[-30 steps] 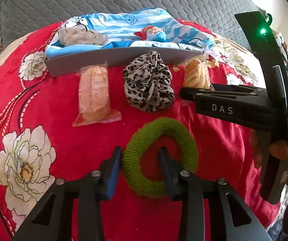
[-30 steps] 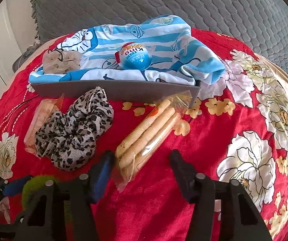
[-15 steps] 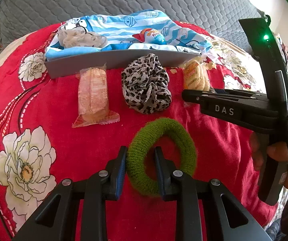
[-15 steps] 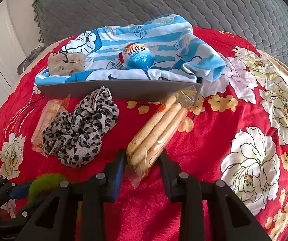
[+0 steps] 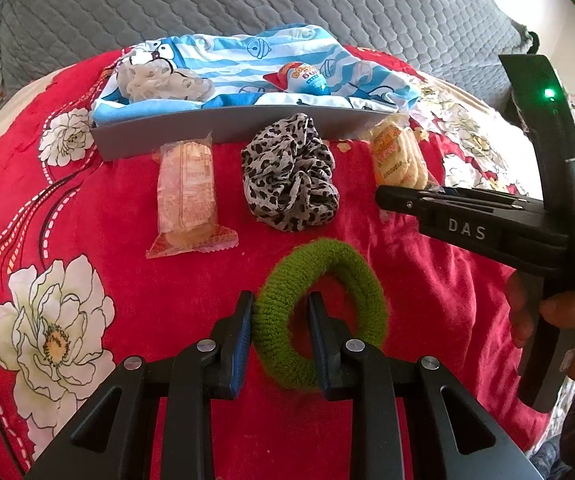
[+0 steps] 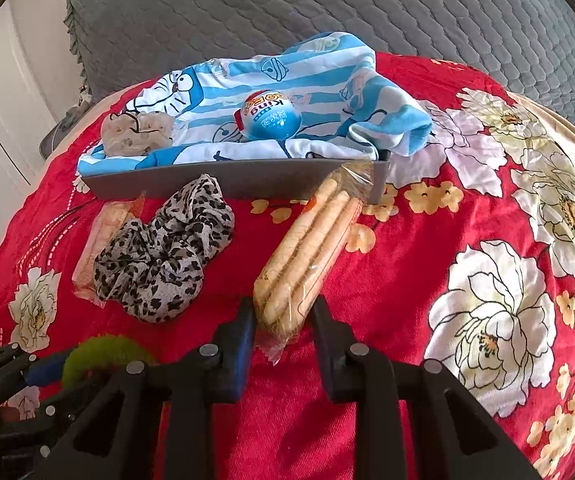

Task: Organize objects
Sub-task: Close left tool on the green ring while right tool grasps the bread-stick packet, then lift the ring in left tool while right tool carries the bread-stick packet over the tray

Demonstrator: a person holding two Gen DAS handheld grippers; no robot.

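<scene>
Here, left hand-held gripper (image 5: 280,312) clenched on green scrunchie (image 5: 319,312), right hand-held gripper (image 6: 283,318) closing on biscuit pack (image 6: 307,252), gray tray wall (image 6: 279,176) beyond.

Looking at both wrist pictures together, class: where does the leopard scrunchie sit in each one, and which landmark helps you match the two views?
Left wrist view: leopard scrunchie lies centre, slightly above the middle, just before the grey tray, between two snack packs.
Right wrist view: leopard scrunchie lies left of centre, below the tray's front wall.
Shared landmark: the blue egg on the striped cloth in the tray.
</scene>
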